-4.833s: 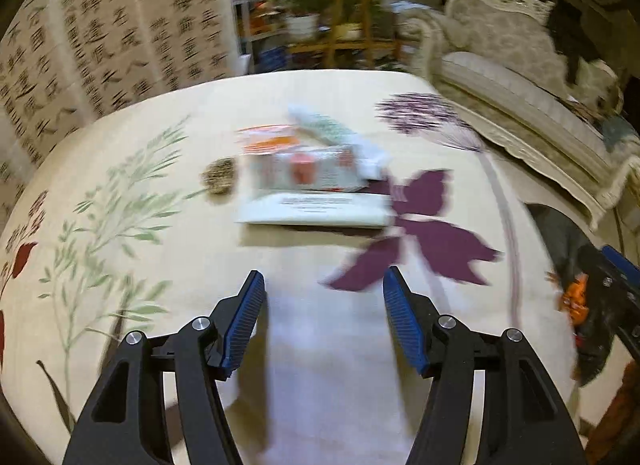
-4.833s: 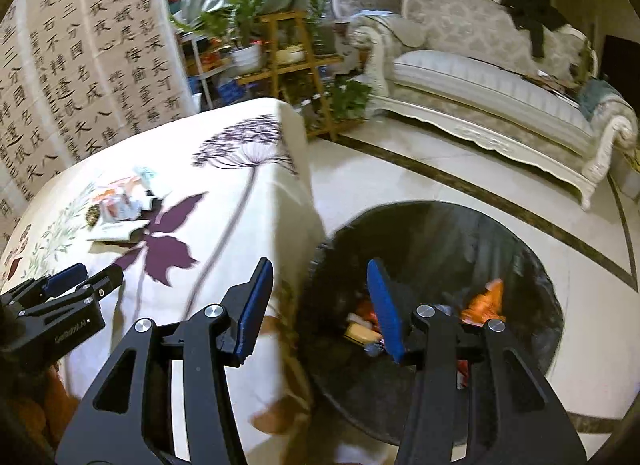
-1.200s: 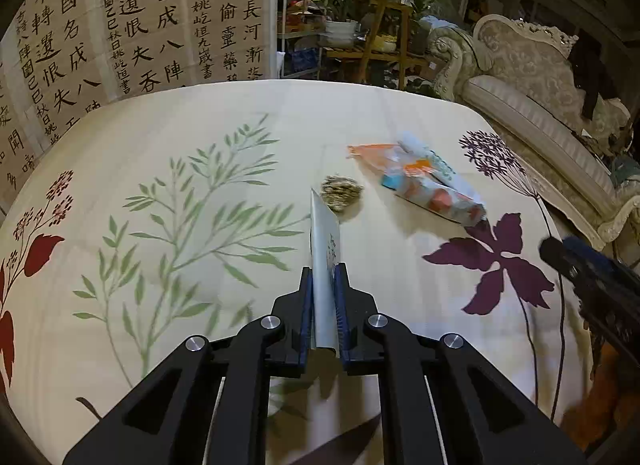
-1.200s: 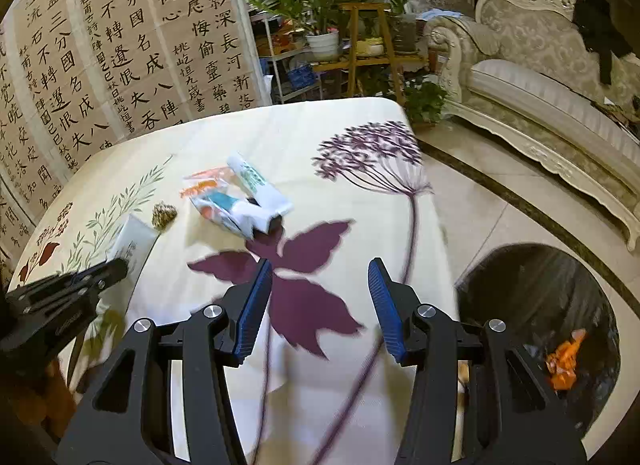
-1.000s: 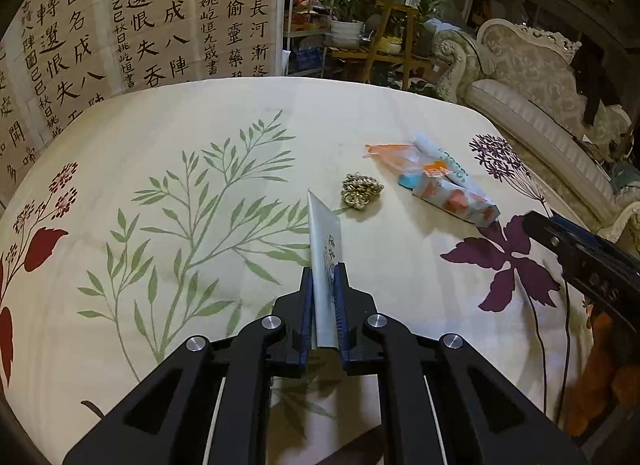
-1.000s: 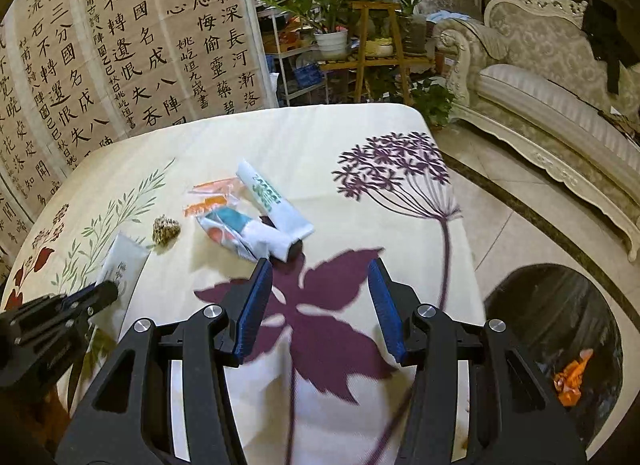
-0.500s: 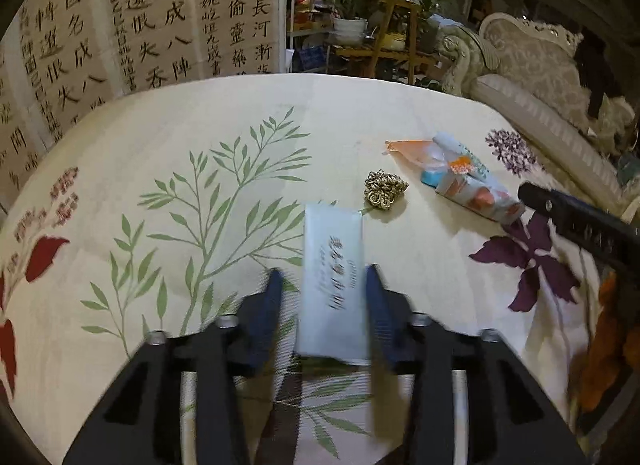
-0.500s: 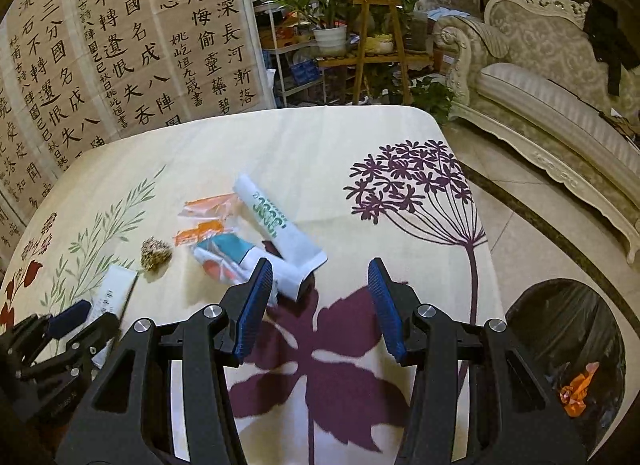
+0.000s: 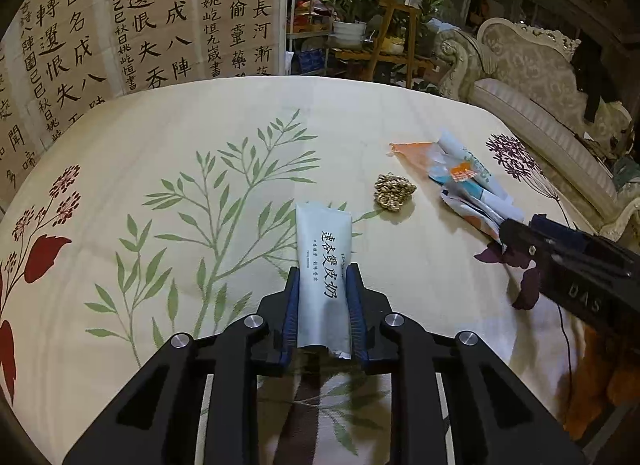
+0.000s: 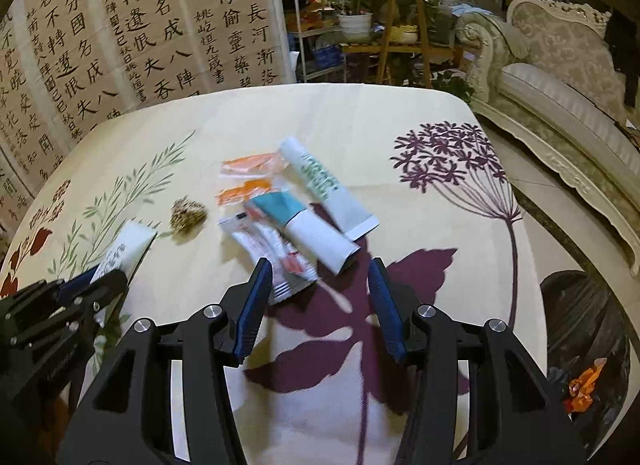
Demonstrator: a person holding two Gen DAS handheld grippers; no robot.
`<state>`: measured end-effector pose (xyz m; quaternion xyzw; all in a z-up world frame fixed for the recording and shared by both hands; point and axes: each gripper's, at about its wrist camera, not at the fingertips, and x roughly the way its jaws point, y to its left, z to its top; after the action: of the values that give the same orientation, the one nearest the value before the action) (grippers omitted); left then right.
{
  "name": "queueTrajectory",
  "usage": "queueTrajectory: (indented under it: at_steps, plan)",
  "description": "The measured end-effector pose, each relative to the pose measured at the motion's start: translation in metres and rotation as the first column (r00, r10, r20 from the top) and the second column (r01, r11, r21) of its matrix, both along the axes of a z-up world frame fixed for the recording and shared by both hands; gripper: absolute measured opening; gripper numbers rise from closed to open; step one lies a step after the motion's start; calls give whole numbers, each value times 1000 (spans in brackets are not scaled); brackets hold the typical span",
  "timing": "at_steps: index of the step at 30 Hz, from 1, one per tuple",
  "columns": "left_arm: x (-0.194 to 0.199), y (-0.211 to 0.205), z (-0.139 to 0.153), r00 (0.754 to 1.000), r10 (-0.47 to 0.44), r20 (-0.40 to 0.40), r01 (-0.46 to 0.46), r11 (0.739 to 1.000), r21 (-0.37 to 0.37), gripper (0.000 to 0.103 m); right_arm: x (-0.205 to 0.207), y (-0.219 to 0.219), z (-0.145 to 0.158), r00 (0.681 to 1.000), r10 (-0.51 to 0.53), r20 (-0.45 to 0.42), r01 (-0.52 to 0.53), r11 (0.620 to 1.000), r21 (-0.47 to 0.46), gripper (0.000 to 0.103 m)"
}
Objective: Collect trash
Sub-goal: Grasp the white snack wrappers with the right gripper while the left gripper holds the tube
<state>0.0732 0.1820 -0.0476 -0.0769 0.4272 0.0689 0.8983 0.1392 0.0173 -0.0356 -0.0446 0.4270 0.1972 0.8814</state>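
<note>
My left gripper is shut on the edges of a flat white packet with black Chinese print, lying face up over the floral tablecloth; the packet also shows in the right wrist view. My right gripper is open and empty, just short of a pile of wrappers: a white tube, a white and red sachet, a green-print tube and orange wrappers. A small golden crumpled ball lies between packet and pile.
A black-lined trash bin with an orange wrapper inside stands on the floor right of the table. A calligraphy screen stands behind the table; plant shelves and a sofa are behind and to the right.
The left gripper, earlier shut on the packet held edge-on, opened half a second ago and has closed again on the packet's sides, now flat. The right gripper has moved in toward the wrapper pile.
</note>
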Motion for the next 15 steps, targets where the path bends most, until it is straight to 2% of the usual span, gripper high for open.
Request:
queueTrajectory:
  at_steps: [7, 15]
  plan:
    - [-5, 10, 1, 1000, 23, 4, -23, 1000, -4, 23, -3, 10, 4, 999, 46, 0, -46, 999, 0, 49]
    - [-7, 23, 1, 999, 54, 7, -54, 999, -4, 23, 9, 26, -6, 997, 78, -28, -79, 997, -21, 47]
